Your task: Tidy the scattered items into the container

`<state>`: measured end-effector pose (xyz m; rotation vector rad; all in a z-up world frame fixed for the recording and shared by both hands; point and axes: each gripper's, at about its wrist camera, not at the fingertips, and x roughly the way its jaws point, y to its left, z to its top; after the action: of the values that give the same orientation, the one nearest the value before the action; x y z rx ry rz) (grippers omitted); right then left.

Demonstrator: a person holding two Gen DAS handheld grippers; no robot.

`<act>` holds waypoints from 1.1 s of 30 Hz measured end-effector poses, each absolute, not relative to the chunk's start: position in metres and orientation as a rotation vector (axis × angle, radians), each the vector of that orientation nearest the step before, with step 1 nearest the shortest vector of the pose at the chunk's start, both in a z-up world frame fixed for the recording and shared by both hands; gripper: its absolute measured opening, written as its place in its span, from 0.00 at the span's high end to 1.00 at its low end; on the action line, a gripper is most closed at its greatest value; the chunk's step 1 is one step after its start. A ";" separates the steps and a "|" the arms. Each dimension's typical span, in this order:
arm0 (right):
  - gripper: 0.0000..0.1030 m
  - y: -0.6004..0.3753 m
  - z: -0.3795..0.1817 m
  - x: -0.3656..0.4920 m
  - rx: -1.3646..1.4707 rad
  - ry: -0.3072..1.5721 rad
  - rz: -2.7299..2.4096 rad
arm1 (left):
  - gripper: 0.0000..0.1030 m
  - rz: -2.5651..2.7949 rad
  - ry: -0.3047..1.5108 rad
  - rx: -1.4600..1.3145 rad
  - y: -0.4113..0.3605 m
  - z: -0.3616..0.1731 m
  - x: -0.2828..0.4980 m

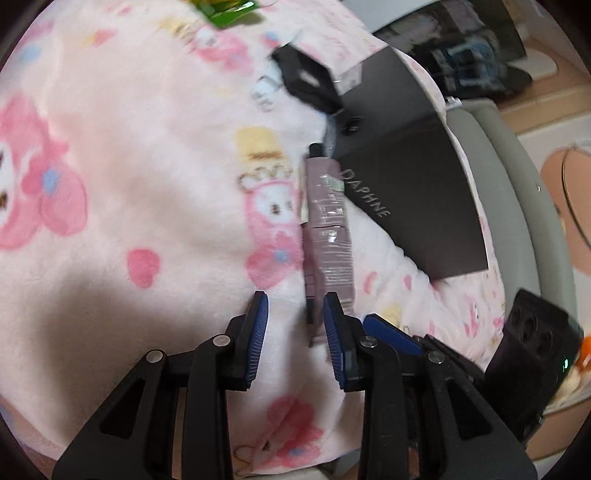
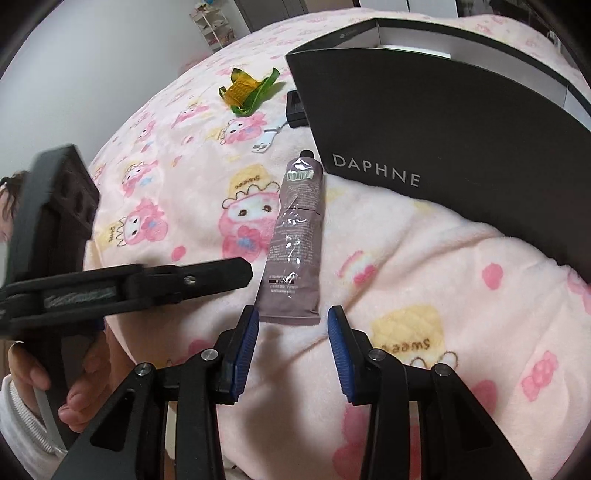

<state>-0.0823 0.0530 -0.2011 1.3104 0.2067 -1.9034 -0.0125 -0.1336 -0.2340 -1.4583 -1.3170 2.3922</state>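
- Left wrist view: our left gripper point(image 1: 295, 325) has its jaws spread, with nothing between the pads. The mauve tube point(image 1: 328, 229) lies on the blanket point(image 1: 147, 147) at twelve o'clock from it, its flat end just beside the right pad. The box point(image 1: 406, 177) stands at one o'clock; a black item point(image 1: 303, 79) and a green wrapper point(image 1: 225, 11) lie further off, at twelve and eleven.
- Right wrist view: our right gripper point(image 2: 291, 325) is spread and holds nothing. The tube point(image 2: 295, 240) is just ahead at twelve o'clock, not gripped. The box point(image 2: 443, 147) is at one o'clock — what we see of its inside looks bare. The wrapper point(image 2: 247, 88), a white piece point(image 2: 264, 142) and the black item point(image 2: 295, 109) lie at eleven to twelve.
- Our judgement: we see nothing stowed — every visible item is left.
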 end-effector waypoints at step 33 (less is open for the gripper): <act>0.67 0.095 -0.189 -0.108 1.197 0.031 -2.041 | 0.67 2.403 -1.109 -1.373 -0.097 -0.196 -0.064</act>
<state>-0.1080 0.0949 -0.1892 1.1970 0.0305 -2.0408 -0.0636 -0.0967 -0.1964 -1.3726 -1.1087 2.4030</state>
